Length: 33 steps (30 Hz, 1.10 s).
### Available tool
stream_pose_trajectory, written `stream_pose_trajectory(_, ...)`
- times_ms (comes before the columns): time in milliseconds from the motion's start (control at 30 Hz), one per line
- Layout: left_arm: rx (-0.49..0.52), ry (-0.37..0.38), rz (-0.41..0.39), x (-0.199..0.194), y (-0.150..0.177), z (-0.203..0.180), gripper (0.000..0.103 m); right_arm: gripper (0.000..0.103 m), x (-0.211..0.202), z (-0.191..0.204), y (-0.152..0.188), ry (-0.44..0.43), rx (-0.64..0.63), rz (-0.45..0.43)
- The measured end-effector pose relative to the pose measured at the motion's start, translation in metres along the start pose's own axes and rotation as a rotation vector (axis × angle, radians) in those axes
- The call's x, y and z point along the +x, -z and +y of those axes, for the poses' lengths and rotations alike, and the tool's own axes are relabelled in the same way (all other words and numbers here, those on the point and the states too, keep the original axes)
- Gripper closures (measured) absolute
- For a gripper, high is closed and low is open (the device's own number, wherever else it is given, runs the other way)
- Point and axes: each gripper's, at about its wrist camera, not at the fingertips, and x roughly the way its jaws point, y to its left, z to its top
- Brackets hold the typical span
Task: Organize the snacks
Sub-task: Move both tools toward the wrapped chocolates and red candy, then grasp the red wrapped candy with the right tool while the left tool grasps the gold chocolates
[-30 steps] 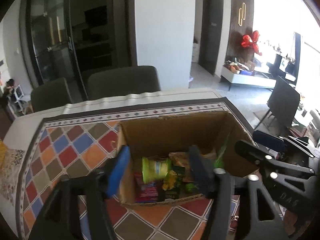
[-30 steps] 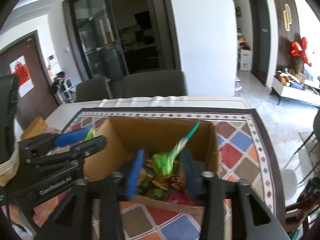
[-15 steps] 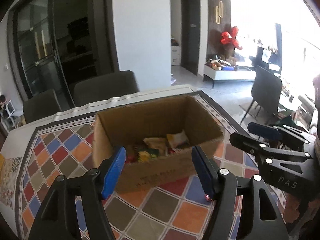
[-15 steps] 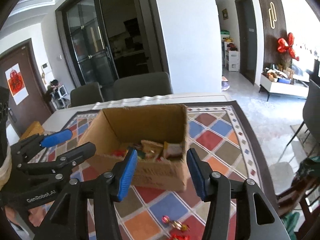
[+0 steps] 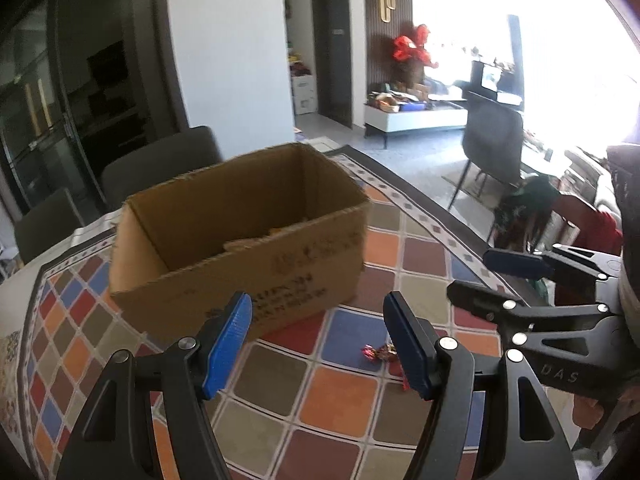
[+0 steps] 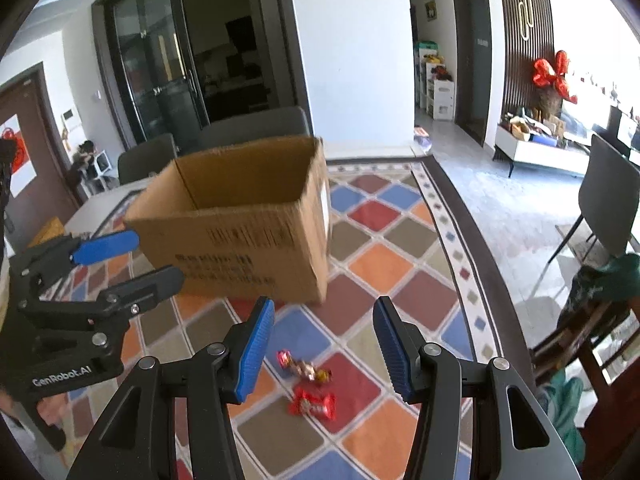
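Both the left gripper (image 5: 318, 340) and right gripper (image 6: 322, 344) are spread, empty. Only the right wrist view shows the red candy (image 6: 313, 401); the box (image 5: 240, 240) contents appear indistinct.

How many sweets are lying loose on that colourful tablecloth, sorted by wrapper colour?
Red wrapper: 1
Mixed red-and-gold wrapper: 1
Total: 2 loose on the tablecloth, both in front of the cardboard box.
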Motion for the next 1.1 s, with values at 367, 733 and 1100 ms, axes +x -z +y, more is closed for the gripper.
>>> stream_pose_trajectory(367, 0.113, 0.111, 0.091, 0.036, 0.027, -0.02, 0.036, 0.05, 0.021, -0.009, 0.049, -0.011, 0.032, 0.114)
stream_pose_trajectory(733, 0.264, 0.201, 0.158, 0.071, 0.036, -0.031, 0.041, 0.05, 0.049, -0.01, 0.078, -0.022, 0.058, 0.21)
stream_pose_trajectory(1100, 0.348, 0.278, 0.266, 0.112, 0.041, -0.04, 0.052, 0.05, 0.073, -0.002, 0.089, -0.042, 0.069, 0.26)
